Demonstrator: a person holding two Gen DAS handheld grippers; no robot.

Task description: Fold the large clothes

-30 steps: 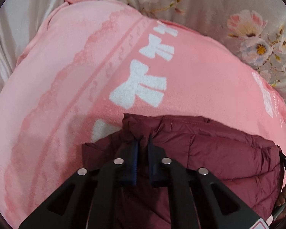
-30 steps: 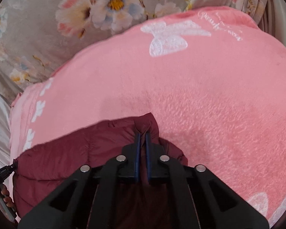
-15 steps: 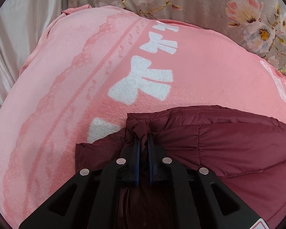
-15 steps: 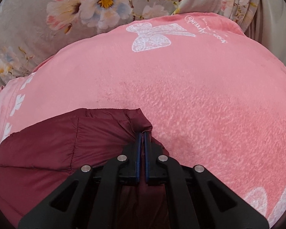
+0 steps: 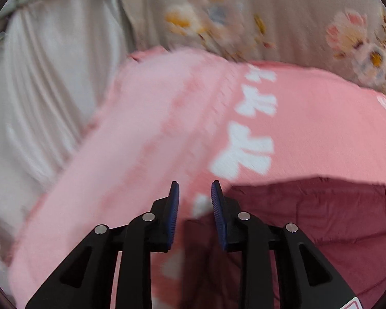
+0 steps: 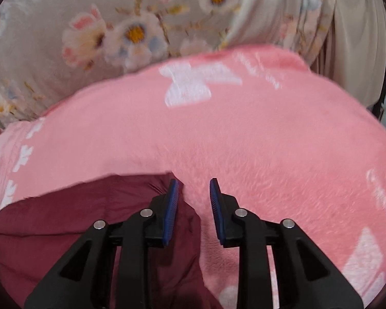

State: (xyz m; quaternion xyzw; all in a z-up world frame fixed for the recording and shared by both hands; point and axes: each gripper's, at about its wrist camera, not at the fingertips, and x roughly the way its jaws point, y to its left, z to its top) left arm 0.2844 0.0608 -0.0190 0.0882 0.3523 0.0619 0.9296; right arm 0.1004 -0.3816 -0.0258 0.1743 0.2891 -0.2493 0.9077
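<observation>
Maroon quilted fabric, the puffer jacket [image 5: 321, 219], lies on a pink fleece blanket [image 5: 167, 128] with white bow motifs. From the left wrist, the jacket fills the lower right, its folded top edge running level toward the right rim; the left tongs [image 5: 195, 190] stand at its left corner. Their jaws have just been opening and are now released, with only blanket and the jacket's corner seen below the gap, nothing pressed by the blue pads [image 5: 173, 213]. Only this view shows white pleated cloth [image 5: 46, 90] at the left, beside the blanket's edge.

From the right wrist, the jacket [image 6: 77, 219] occupies the lower left, and its right corner lies under the right tongs [image 6: 194, 188]. These jaws have also just been opening and are released; the jacket's corner is free beneath them. Only this view shows a large white bow [image 6: 193, 82] near the blanket's [image 6: 270, 154] far edge.

Grey floral bedding [image 6: 103, 31] lies beyond the blanket in both views. Both frames are motion-blurred.
</observation>
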